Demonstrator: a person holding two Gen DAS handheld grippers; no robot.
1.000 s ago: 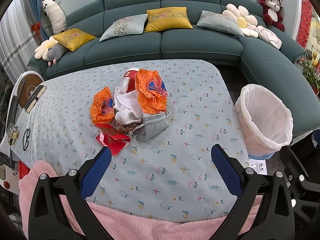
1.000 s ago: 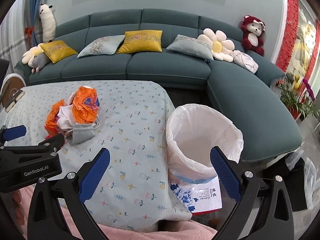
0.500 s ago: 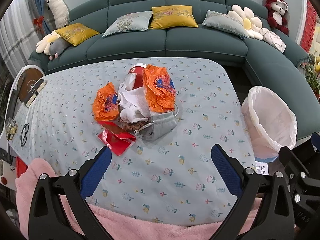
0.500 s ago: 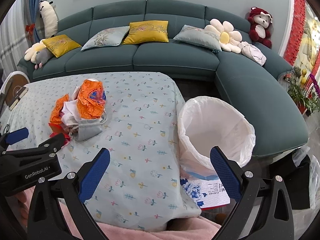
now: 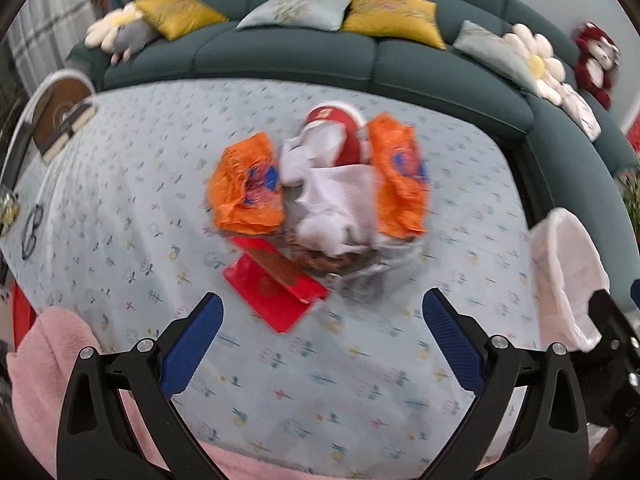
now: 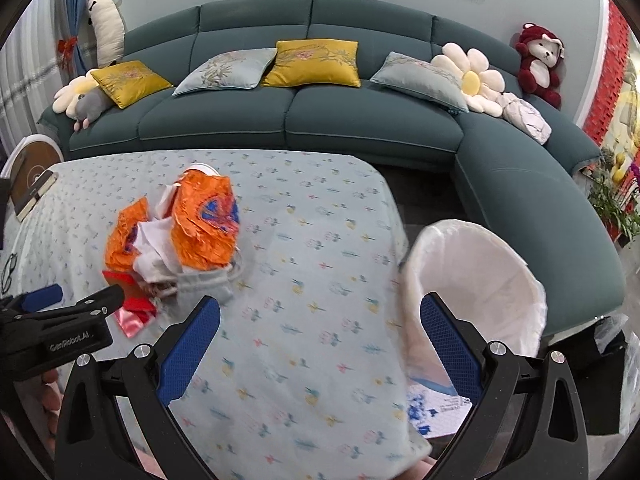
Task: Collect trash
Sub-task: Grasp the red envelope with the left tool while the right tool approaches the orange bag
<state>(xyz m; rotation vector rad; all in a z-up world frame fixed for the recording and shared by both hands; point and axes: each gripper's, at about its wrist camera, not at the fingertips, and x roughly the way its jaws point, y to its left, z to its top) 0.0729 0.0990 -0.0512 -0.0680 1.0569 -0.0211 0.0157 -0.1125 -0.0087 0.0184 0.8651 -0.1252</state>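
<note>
A trash pile lies mid-table: two orange wrappers (image 5: 248,192), white crumpled tissue (image 5: 332,200), a red cup (image 5: 340,136), a red packet (image 5: 276,284) and a grey pouch. The pile also shows in the right wrist view (image 6: 200,232). My left gripper (image 5: 322,340) is open and empty, just short of the red packet. My right gripper (image 6: 318,340) is open and empty over the table's right part, beside the white-lined bin (image 6: 476,272). The bin (image 5: 568,272) stands off the table's right edge.
The table has a floral cloth (image 5: 120,184). Glasses (image 5: 30,232) and a book (image 5: 68,128) lie at its left edge. A teal sofa (image 6: 320,112) with cushions curves behind and to the right. A pink cloth (image 5: 48,352) lies at the near edge.
My left gripper has moved forward and down toward the pile, which now looks larger and blurred. My right gripper has moved a little forward over the table.
</note>
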